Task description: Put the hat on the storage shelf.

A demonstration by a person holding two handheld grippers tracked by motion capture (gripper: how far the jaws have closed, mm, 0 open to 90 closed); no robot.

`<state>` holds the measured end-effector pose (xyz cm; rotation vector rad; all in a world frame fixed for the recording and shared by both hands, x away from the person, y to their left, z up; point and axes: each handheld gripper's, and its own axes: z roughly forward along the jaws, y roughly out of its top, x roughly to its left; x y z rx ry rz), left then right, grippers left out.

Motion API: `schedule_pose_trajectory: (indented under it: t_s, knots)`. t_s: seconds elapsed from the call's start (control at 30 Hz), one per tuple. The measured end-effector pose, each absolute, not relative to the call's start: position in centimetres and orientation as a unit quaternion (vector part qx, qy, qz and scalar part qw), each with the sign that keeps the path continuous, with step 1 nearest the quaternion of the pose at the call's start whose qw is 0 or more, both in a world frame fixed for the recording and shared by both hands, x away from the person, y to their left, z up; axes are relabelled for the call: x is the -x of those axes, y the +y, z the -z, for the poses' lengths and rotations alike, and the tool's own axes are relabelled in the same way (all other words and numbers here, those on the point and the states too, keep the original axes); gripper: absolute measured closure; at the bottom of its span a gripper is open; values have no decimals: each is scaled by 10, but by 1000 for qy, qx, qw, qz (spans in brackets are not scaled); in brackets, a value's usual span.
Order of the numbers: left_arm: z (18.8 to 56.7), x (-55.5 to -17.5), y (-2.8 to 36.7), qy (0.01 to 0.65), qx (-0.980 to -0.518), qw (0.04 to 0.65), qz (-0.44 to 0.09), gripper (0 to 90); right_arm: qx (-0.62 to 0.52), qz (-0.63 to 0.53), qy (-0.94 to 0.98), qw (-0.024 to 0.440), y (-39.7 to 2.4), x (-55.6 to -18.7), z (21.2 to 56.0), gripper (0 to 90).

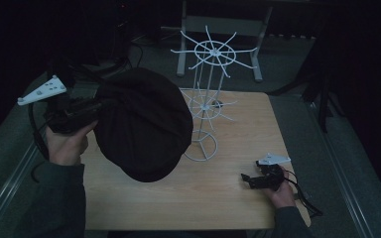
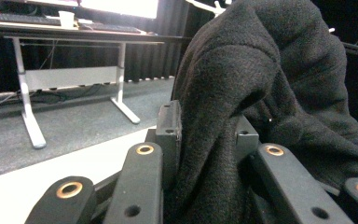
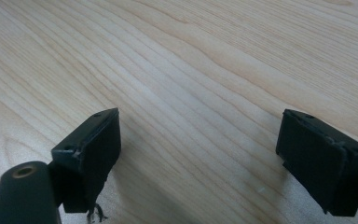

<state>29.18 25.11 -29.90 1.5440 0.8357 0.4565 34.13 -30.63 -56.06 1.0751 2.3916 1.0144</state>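
Fabric of a dark cap hangs above the worktop, pinched by the left hand-held gripper at the left, just beside a white wire stand. From above, the grip itself is lost in shadow; the left gripper view shows the jaws clamped narrow on a fold of cap. Right hand-held gripper rests near the front right edge, and its own view shows the jaws spread wide over bare wood.
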Motion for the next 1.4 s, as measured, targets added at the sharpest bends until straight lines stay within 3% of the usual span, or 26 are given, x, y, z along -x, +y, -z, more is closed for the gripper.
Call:
schedule_pose_trajectory:
  t_s: [1.4]
  knots:
    - [287,-303,242,323,-659,659,-165,728,-377,-356,839,164,-306,-341,561,137]
